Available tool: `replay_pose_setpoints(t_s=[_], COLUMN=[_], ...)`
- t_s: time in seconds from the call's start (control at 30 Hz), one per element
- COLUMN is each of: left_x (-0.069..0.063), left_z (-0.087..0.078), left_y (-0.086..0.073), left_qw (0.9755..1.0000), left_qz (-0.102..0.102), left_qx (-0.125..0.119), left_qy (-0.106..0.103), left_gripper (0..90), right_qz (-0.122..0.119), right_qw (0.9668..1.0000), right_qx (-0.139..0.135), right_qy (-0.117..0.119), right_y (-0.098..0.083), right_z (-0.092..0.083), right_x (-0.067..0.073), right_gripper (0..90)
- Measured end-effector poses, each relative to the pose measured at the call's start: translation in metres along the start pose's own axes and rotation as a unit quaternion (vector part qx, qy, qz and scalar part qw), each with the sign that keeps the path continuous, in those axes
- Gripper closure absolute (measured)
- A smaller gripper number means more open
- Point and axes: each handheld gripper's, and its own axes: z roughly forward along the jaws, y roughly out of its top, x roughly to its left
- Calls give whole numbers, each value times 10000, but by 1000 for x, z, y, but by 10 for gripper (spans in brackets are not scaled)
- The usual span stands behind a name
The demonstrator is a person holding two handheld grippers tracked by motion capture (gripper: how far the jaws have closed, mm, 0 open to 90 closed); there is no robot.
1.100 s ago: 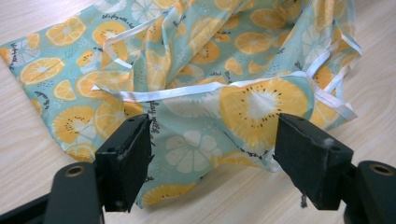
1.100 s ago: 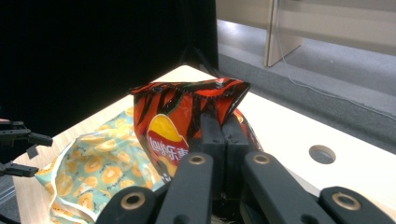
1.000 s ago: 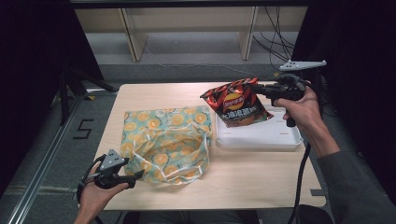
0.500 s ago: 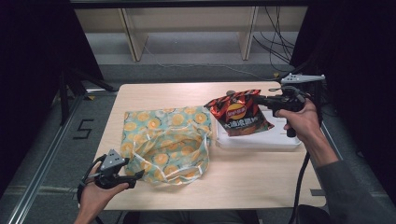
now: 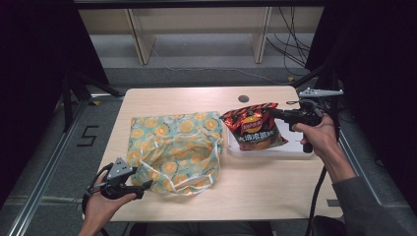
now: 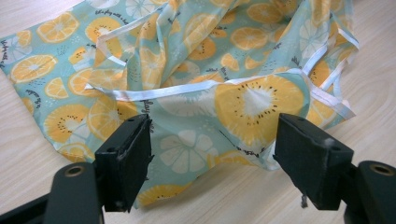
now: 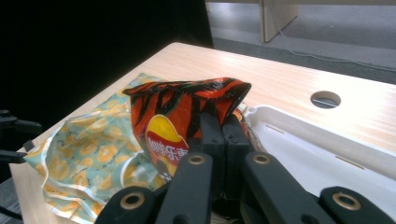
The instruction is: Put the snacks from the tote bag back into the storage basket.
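Two grippers share the work, which looks like packing a crisp packet (image 5: 254, 132) into a fruit-print fabric bag (image 5: 173, 147). The right gripper (image 7: 225, 135) has its jaws clamped tight on the packet's edge and holds it over the near end of a white tray (image 5: 290, 149), close to the bag's right side. The packet seems to be clear of the tray floor, though the high view is too coarse to be sure. The bag lies crumpled flat on the tabletop (image 5: 275, 187), its white-trimmed mouth slack. The left gripper (image 6: 212, 158) sits at the bag's near corner with its jaws wide apart, fabric lying between them but not pinched. By my reading the pick-up is done; still to come are gripping and lifting the bag's rim, and carrying the packet in.
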Motion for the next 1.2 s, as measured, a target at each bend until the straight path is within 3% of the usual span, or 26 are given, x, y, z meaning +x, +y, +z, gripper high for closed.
replay_pose_setpoints(t_s=[0.1,0.13,0.23,0.4,0.43,0.47,0.5,0.57,0.6,0.63,0.67,0.7,0.73,0.77,0.8,0.83,0.87,0.9,0.93,0.97,1.07,1.13,1.2], left_x=[0,0,0,-1,-1,-1,-2,-2,-2,-2,-2,-2,-2,-1,-1,-2,-2,-2,-2,-2,-2,0,-2], left_z=[0,0,0,0,1,1,1,1,1,1,1,1,1,1,1,1,1,1,1,1,1,1,1], left_y=[0,0,0,0,0,0,0,0,0,0,0,0,0,0,0,0,0,0,0,0,0,1,0], left_qw=[10000,10000,10000,10000,10000,10000,10000,10000,10000,10000,10000,10000,10000,10000,10000,10000,10000,10000,10000,10000,10000,10000,9999], left_qz=[8,12,-14,-79,-78,-76,-84,-84,-77,-79,-86,-88,-85,-70,-72,-79,-78,-79,-84,-71,-78,46,-145], left_qx=[1,0,-1,-2,-1,-2,-11,-5,-3,-2,0,-2,-3,-2,-5,-4,-4,-2,-5,-5,-5,-37,1], left_qy=[0,0,-5,-7,-8,-7,-7,-8,-10,-9,-8,-10,-9,-9,-9,-9,-10,-10,-9,-8,-7,36,-17], left_gripper=[270,270,270,270,270,270,270,270,270,270,270,270,270,270,270,270,270,270,270,270,270,270,270], right_qz=[26,-70,115,109,306,339,209,331,229,351,247,417,320,424,381,600,428,629,476,675,533,754,606], right_qw=[10000,9999,9996,9992,9989,9987,9989,9984,9984,9980,9980,9973,9975,9970,9970,9958,9963,9954,9956,9945,9948,9934,9942], right_qx=[3,8,61,-15,16,27,-10,1,-21,-27,-20,-3,-9,-3,-7,26,16,-18,-43,26,8,38,15], right_qy=[-61,-119,-239,-372,-367,-392,-410,-464,-526,-534,-588,-601,-638,-652,-674,-697,-740,-729,-808,-805,-871,-868,-883], right_y=[-2,-2,-5,-9,-10,-12,-12,-14,-15,-16,-16,-17,-17,-19,-19,-19,-20,-21,-22,-22,-23,-23,-22], right_z=[-2,-2,-4,-7,-8,-10,-10,-12,-12,-12,-13,-13,-14,-14,-14,-15,-15,-14,-15,-16,-16,-16,-15], right_x=[-3,-5,-8,-17,-15,-16,-19,-20,-24,-24,-27,-27,-31,-32,-35,-34,-38,-37,-42,-41,-48,-48,-53], right_gripper=[900,900,898,894,893,892,891,888,886,883,881,877,874,871,870,869,867,864,861,859,858,857,855])
